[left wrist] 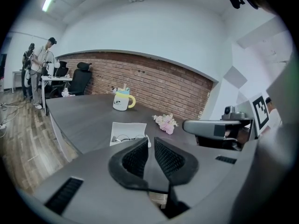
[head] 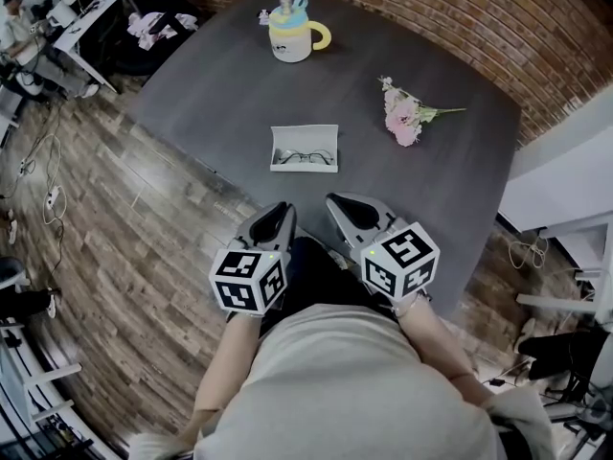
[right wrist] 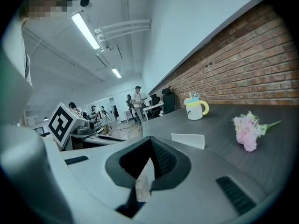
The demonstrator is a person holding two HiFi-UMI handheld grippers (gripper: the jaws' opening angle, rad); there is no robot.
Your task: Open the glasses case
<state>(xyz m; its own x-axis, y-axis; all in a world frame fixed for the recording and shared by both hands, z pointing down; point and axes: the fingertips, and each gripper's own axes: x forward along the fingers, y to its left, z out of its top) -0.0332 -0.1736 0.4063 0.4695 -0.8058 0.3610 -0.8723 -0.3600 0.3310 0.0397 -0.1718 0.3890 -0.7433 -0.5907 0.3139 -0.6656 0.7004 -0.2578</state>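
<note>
The left gripper (left wrist: pixel 150 142) holds narrowly parted, empty jaws just before the open glasses case (left wrist: pixel 129 128), with a mug (left wrist: pixel 122 100) behind it and flowers (left wrist: pixel 166 122) to its right.

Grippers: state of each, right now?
Left gripper: jaws slightly apart, holding nothing.
Right gripper: shut, holding nothing.

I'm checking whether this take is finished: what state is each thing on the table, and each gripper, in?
glasses case: open, glasses lying inside.
mug: upright, lid on.
flowers: lying on their side.
left gripper: jaws slightly apart, empty.
right gripper: shut, empty.
</note>
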